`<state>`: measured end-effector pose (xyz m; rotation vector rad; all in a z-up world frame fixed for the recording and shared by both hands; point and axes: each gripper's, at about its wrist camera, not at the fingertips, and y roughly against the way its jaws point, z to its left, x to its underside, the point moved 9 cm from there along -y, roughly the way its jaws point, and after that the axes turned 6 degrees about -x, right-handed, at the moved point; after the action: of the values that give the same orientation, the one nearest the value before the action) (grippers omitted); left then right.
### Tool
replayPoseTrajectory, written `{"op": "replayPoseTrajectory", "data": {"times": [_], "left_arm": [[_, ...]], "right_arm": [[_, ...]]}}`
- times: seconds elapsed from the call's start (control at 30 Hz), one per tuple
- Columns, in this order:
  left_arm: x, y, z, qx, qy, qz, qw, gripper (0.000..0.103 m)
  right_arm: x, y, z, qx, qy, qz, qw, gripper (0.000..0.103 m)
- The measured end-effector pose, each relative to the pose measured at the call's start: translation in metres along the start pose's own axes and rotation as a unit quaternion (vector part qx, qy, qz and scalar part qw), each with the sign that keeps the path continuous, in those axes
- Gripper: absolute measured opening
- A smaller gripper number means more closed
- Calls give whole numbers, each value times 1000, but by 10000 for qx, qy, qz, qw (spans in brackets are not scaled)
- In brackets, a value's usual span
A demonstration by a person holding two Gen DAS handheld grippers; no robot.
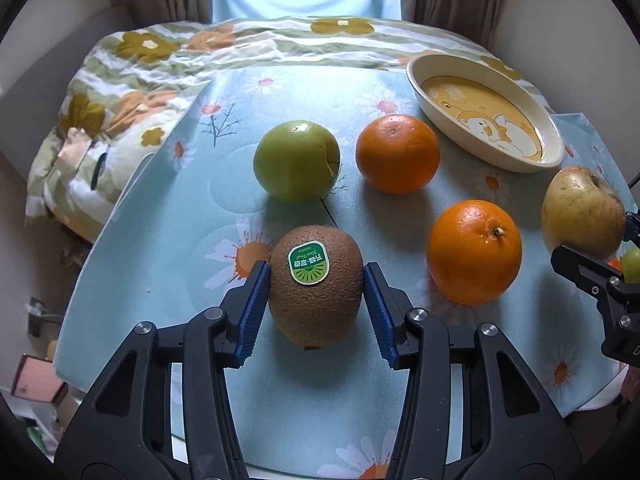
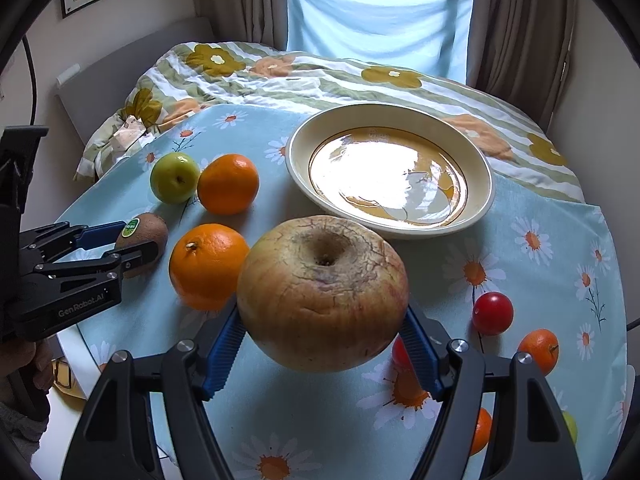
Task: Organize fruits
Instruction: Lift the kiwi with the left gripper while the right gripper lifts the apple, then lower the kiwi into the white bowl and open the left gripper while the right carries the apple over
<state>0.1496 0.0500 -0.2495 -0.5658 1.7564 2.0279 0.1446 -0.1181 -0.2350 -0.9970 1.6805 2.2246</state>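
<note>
A brown kiwi (image 1: 316, 292) with a green sticker rests on the daisy tablecloth, and my left gripper (image 1: 316, 266) has its blue pads (image 1: 256, 304) against both its sides. The right wrist view shows that same left gripper (image 2: 138, 236) around the kiwi (image 2: 146, 236). My right gripper (image 2: 322, 312) is shut on a big, wrinkled yellow-red apple (image 2: 322, 292), held just above the cloth. An oval cream dish (image 2: 480, 188) with an orange cartoon bottom stands empty right behind the apple. A green apple (image 1: 297, 162) and two oranges (image 1: 397, 154) (image 1: 474, 252) lie between the grippers and the dish (image 1: 432, 92).
Small fruits lie at the right of the table: a red cherry tomato (image 2: 493, 313), a small orange (image 2: 540, 350), and others partly hidden by my right fingers. A bed with a flowered quilt (image 2: 280, 80) borders the table's far side. The table edge drops off at the left.
</note>
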Motion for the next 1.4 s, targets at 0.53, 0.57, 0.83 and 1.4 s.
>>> {"op": "replayPoseTrajectory", "data": {"times": [0.53, 0.57, 0.83, 1.4], "left_arm": [[2, -6, 1, 158, 141, 111, 9997, 50], [0, -4, 1, 148, 136, 87, 9998, 50], [-26, 31, -6, 181, 112, -194, 9996, 50], [-137, 66, -81, 876, -391, -894, 9914, 50]], "right_arm": [[-4, 3, -5, 8, -31, -61, 10000, 70], [-6, 5, -6, 2, -39, -73, 10000, 70], [-21, 23, -12, -31, -61, -291, 9996, 70], [-106, 75, -68, 301, -134, -851, 9958, 70]]}}
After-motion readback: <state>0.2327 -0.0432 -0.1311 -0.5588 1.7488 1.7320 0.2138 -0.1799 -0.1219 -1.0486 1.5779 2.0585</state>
